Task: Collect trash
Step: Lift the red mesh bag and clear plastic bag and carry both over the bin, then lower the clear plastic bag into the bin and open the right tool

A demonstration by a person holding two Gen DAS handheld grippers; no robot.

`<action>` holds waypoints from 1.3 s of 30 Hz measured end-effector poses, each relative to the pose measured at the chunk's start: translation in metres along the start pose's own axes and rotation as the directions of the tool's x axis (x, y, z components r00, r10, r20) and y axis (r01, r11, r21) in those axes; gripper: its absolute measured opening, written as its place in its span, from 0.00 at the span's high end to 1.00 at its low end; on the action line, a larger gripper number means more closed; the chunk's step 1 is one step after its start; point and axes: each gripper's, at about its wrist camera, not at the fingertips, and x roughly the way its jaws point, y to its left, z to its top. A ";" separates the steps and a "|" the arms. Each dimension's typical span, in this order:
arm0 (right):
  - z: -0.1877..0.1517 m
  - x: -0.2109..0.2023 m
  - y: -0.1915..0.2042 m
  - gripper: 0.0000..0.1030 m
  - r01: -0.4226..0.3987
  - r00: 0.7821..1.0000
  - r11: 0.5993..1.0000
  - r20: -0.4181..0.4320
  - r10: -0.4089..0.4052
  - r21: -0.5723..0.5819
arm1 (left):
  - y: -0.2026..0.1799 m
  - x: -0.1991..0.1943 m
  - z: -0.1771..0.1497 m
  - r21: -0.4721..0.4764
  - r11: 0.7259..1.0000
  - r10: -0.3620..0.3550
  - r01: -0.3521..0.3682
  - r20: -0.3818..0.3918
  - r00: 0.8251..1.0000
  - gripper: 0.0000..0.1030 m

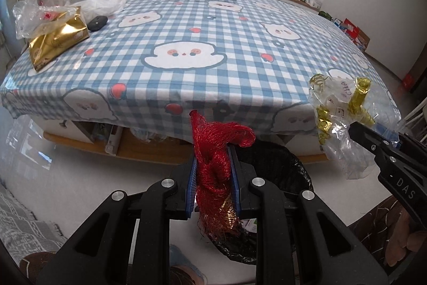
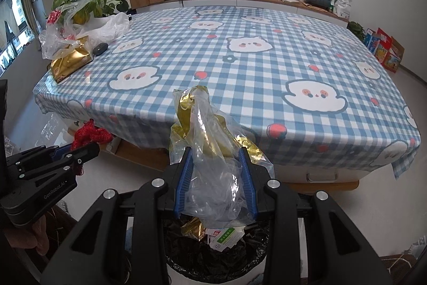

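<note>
My left gripper (image 1: 213,172), marked "GenRobot.AI", pinched red mesh netting (image 1: 216,151); my right gripper (image 2: 217,178), marked "DAS", clamped a clear plastic bag (image 2: 213,164) above the black-lined bin (image 2: 213,258).

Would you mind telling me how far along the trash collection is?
Done: the bin already holds cartons. In hand: the left gripper grips a red net; the right gripper grips a clear bag, both above the bin. Left: gold packet and plastic bags on the table.

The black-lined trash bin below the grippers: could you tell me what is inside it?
In the trash bin, a white-and-green carton and a gold wrapper show. The clear plastic bag in the right gripper hides the rest.
</note>
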 end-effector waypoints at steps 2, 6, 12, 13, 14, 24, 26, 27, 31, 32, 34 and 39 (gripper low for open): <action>-0.007 0.005 0.001 0.68 0.004 1.000 1.000 -0.018 -0.004 0.001 | 0.002 0.000 -0.005 -0.002 1.000 -0.001 0.001 -0.002 1.000 0.80; -0.019 0.014 0.001 0.68 0.011 0.999 1.000 -0.042 -0.011 -0.003 | 0.005 0.006 -0.014 -0.007 1.000 0.010 -0.010 -0.022 1.000 0.80; -0.034 0.032 0.003 0.68 0.021 0.996 1.000 -0.081 -0.022 -0.005 | 0.009 0.015 -0.021 -0.010 1.000 0.020 -0.020 -0.039 0.999 0.80; -0.036 0.035 0.003 0.68 0.021 0.996 1.000 -0.088 -0.021 -0.002 | 0.009 0.017 -0.023 -0.011 1.000 0.022 -0.023 -0.045 0.999 0.80; -0.038 0.038 0.003 0.68 0.021 0.995 1.000 -0.095 -0.021 -0.003 | 0.008 0.020 -0.024 -0.009 1.000 0.027 -0.027 -0.053 0.998 0.80; -0.049 0.063 0.005 0.68 0.022 0.989 1.000 -0.145 -0.021 0.004 | 0.007 0.053 -0.035 -0.017 0.999 0.032 -0.034 -0.125 0.992 0.80; -0.052 0.069 0.006 0.68 0.024 0.987 1.000 -0.156 -0.023 0.001 | 0.005 0.060 -0.038 -0.010 0.999 0.040 -0.041 -0.135 0.990 0.80; -0.053 0.072 0.006 0.68 0.024 0.987 1.000 -0.161 -0.023 -0.001 | 0.004 0.064 -0.038 -0.006 0.999 0.043 -0.044 -0.139 0.989 0.80; -0.059 0.085 0.004 0.68 0.024 0.982 1.000 -0.185 -0.023 0.003 | 0.001 0.078 -0.044 0.006 0.998 0.056 -0.056 -0.156 0.986 0.80; -0.060 0.088 0.003 0.68 0.024 0.981 1.000 -0.193 -0.022 0.005 | 0.001 0.081 -0.045 0.009 0.998 0.059 -0.058 -0.161 0.985 0.80; -0.064 0.095 0.003 0.68 0.023 0.978 1.000 -0.209 -0.022 0.003 | 0.000 0.086 -0.046 0.013 0.998 0.061 -0.060 -0.168 0.984 0.80; -0.070 0.112 0.003 0.68 0.025 0.970 1.000 -0.242 -0.023 0.005 | 0.000 0.101 -0.050 0.004 0.998 0.060 -0.060 -0.194 0.979 0.80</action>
